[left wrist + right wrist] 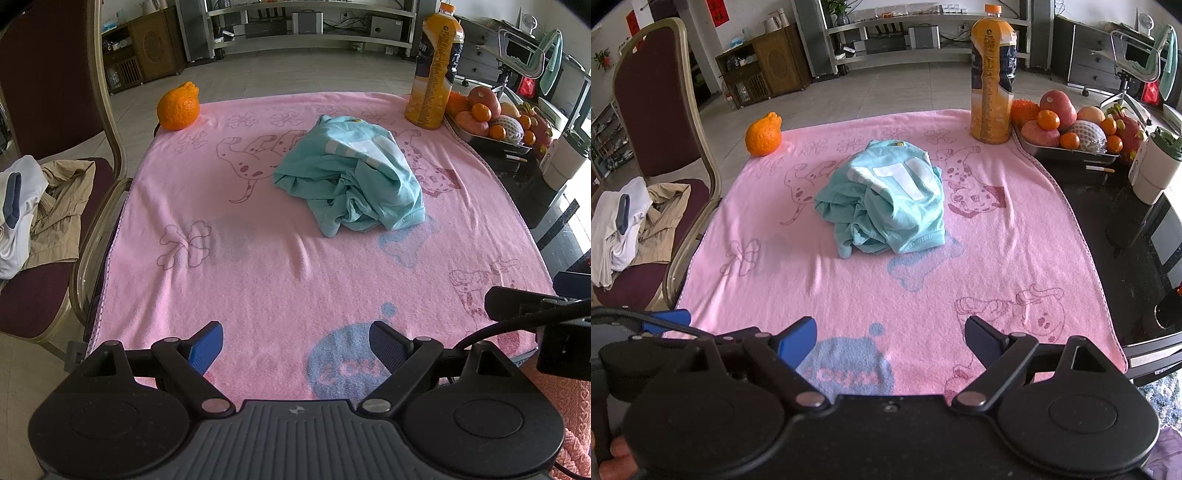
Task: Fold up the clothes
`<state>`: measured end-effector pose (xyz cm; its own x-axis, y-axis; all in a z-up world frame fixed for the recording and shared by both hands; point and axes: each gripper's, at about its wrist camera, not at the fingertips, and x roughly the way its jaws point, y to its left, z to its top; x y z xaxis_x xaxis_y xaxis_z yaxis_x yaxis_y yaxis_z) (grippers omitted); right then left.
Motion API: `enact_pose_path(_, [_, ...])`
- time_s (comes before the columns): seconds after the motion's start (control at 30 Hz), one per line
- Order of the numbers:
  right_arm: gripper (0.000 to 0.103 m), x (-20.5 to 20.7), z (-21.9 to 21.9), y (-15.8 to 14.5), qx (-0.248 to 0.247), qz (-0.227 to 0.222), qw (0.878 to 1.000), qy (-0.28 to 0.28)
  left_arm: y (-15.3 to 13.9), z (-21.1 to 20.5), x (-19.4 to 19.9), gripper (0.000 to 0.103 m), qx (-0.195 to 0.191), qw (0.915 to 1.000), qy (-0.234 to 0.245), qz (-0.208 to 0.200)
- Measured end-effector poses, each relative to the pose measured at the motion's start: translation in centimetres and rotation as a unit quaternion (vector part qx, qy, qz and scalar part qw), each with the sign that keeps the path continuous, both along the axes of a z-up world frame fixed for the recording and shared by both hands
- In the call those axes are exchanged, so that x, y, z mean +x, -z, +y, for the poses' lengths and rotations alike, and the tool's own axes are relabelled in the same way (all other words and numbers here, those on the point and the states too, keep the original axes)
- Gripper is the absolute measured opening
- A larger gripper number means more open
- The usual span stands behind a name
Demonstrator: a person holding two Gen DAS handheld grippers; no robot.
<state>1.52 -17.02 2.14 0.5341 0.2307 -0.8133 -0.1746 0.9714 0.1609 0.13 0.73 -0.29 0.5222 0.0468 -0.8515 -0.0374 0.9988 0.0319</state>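
**Kid:** What's closest?

**Helper:** The left gripper (295,345), low over the near edge of the towel (258,295). Its blue pads are wide apart with nothing between them. The right gripper (890,343) is the same: spread wide, empty.

**Kid:** Why are they waiting there?

**Helper:** I think they're ready to reach in. No folding is done yet.

**Kid:** Where's the shirt?

**Helper:** In the middle of the towel, well away from both grippers. The shirt (886,199) is soft, teal, and bunched in a lumpy heap with white stripes on top.

**Kid:** And the towel?

**Helper:** Pink and fuzzy, with spotty dogs printed on it. It gives a soft, flat place to fold.

**Kid:** What's farther back?

**Helper:** A bumpy orange (178,107) and a tall bottle (993,74) at the far corners. More clothes (631,225) lie on a chair (653,96), probably waiting their turn.
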Motion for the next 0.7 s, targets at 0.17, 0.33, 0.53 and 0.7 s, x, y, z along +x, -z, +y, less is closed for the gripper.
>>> enact_pose_path(0.17, [0.087,0.1,0.0,0.0,-0.001,0.001,1.0,0.0,0.0,0.0,0.0,0.087,0.0,1.0,-0.001,0.001])
enact_pose_path(0.33, [0.087,0.1,0.0,0.1,-0.001,0.002,1.0,0.0,0.1,0.0,0.0,0.087,0.0,1.0,-0.001,0.003])
enact_pose_path(0.53, [0.087,0.1,-0.1,0.3,0.0,0.005,1.0,-0.001,0.4,0.2,0.2,0.087,-0.001,1.0,-0.002,0.007])
enact_pose_path(0.7, [0.087,0.6,-0.2,0.4,-0.002,0.005,1.0,0.004,0.6,1.2,0.6,0.087,-0.005,0.9999,-0.012,0.005])
